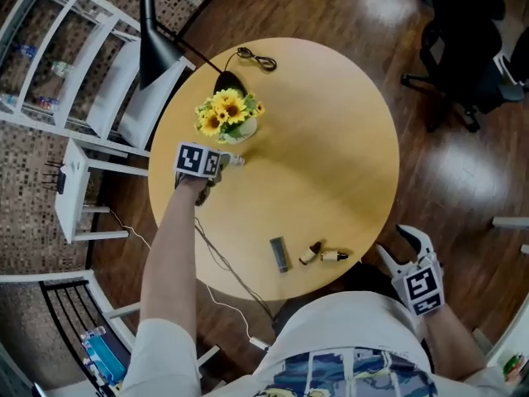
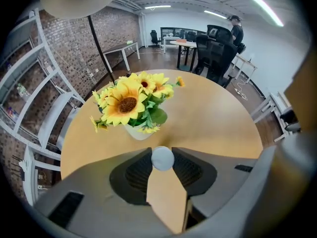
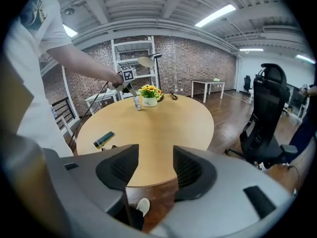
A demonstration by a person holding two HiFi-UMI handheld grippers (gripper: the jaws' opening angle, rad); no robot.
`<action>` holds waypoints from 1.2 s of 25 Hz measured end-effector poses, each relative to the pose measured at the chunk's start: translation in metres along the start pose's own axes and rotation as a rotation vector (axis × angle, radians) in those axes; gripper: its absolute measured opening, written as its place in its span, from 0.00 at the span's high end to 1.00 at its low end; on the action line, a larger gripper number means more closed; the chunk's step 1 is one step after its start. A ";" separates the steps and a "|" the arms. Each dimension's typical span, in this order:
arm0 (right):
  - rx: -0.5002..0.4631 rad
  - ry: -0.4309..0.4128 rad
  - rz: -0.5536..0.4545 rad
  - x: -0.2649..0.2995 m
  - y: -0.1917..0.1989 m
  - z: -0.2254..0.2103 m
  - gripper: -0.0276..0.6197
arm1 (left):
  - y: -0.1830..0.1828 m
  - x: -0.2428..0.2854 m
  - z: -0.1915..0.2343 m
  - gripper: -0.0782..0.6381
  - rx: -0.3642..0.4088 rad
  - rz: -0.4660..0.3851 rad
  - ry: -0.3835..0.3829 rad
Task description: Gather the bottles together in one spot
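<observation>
Two grippers: left gripper point(image 1: 221, 162) fingers clamped on white-capped bottle point(image 2: 162, 158) beside sunflowers point(image 2: 130, 103); right gripper point(image 3: 156, 158) fingers spread, empty, beyond table point(image 1: 331, 139) edge.

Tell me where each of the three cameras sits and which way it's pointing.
Head view: on the person's head, looking steeply down at the round table; the left tongs, right tongs and both forearms show.
Left gripper view: on the left tongs, facing the sunflowers; its jaws grip a white-capped bottle.
Right gripper view: on the right tongs, facing across the table; open empty jaws, the person's left arm.
Shared: all show the sunflowers.
</observation>
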State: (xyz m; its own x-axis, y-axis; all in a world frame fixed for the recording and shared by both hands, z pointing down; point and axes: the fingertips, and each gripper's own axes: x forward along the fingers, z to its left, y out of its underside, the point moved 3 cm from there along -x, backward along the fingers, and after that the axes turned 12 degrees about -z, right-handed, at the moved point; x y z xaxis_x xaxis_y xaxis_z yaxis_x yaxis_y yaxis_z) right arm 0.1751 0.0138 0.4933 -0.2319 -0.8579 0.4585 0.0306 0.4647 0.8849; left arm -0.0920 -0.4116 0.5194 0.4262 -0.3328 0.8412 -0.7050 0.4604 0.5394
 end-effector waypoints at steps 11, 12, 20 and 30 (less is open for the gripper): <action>0.018 0.001 0.017 0.005 0.005 -0.006 0.59 | -0.011 0.019 0.011 0.71 -0.032 0.058 0.037; 0.018 -0.001 0.017 0.006 0.005 -0.006 0.59 | -0.010 0.019 0.011 0.71 -0.035 0.055 0.035; -0.008 -0.032 0.032 0.012 0.010 -0.007 0.59 | -0.019 0.005 0.015 0.58 -0.048 -0.025 -0.020; -0.047 -0.157 -0.048 0.030 -0.006 0.010 0.59 | -0.004 -0.104 -0.007 0.57 -0.085 -0.245 -0.202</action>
State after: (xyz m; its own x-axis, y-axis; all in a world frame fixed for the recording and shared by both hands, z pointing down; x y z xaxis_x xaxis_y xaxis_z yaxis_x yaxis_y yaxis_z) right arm 0.1578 -0.0124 0.5010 -0.3833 -0.8324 0.4002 0.0607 0.4097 0.9102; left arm -0.1289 -0.3732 0.4300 0.4503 -0.5947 0.6660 -0.5418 0.4108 0.7332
